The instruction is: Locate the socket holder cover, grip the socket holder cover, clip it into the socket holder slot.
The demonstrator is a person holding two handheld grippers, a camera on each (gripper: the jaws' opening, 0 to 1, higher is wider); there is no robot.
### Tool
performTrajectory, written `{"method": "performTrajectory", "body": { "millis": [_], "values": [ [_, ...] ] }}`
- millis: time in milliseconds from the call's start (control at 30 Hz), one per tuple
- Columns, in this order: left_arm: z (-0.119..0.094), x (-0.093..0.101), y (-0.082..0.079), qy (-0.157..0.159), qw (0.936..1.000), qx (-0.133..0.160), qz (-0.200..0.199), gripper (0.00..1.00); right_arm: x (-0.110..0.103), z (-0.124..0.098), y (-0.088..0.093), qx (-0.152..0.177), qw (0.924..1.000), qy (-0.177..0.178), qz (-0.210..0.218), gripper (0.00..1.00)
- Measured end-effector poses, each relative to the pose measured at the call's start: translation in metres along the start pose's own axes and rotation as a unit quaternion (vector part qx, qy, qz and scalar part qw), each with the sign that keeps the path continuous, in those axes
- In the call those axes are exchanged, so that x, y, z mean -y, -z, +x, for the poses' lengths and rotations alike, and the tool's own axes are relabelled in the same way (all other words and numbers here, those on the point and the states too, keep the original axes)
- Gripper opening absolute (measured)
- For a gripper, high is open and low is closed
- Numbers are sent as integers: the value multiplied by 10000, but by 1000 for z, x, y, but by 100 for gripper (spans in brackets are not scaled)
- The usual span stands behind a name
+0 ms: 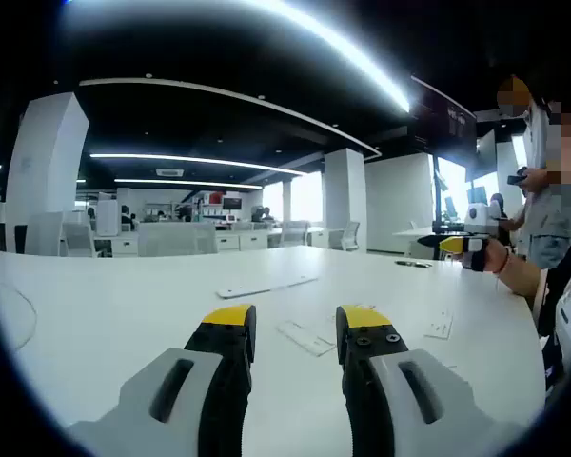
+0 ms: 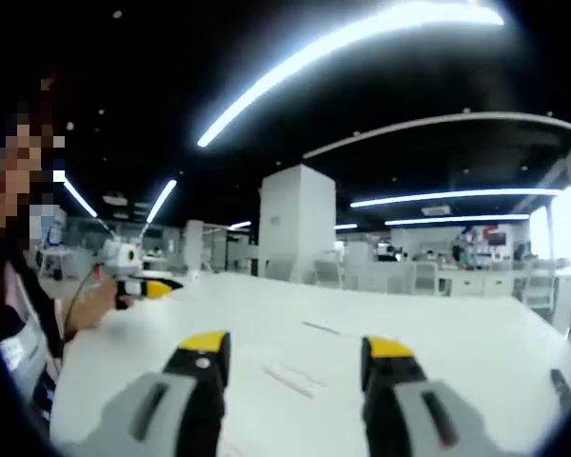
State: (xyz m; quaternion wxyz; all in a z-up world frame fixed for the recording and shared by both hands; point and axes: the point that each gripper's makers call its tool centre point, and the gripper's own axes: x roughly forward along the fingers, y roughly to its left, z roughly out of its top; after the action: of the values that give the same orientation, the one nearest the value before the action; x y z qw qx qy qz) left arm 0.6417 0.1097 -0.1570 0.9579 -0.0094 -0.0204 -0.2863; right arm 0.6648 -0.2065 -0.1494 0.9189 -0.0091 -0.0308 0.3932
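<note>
My left gripper [image 1: 296,326] hovers low over a white table [image 1: 124,305], jaws open with nothing between them. Ahead of it lie a long white strip [image 1: 266,286], a flat white cover-like piece [image 1: 305,338] just past the jaws, and a small white plate [image 1: 440,326]. At the right a hand holds my right gripper [image 1: 462,248] above the table edge. In the right gripper view my right gripper [image 2: 297,354] is open and empty, with thin white pieces [image 2: 290,378] on the table beyond it. My left gripper [image 2: 143,282] is at the left, held by a hand.
A person [image 1: 561,314] sits at the table's right edge, and another person [image 1: 542,190] stands behind with a phone. A small dark object [image 2: 561,388] lies at the table's right. White columns, desks and chairs [image 1: 238,238] fill the room behind.
</note>
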Motion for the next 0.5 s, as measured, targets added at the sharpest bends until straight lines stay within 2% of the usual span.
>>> {"method": "performTrajectory", "body": {
  "millis": [267, 500],
  "values": [
    [0, 0, 1, -1, 10000, -22, -16, 35, -1, 1, 5, -180, 9992, 26, -352, 53],
    [0, 1, 3, 3, 10000, -53, -29, 35, -3, 1, 9, -279, 9988, -34, -392, 52]
  ]
}}
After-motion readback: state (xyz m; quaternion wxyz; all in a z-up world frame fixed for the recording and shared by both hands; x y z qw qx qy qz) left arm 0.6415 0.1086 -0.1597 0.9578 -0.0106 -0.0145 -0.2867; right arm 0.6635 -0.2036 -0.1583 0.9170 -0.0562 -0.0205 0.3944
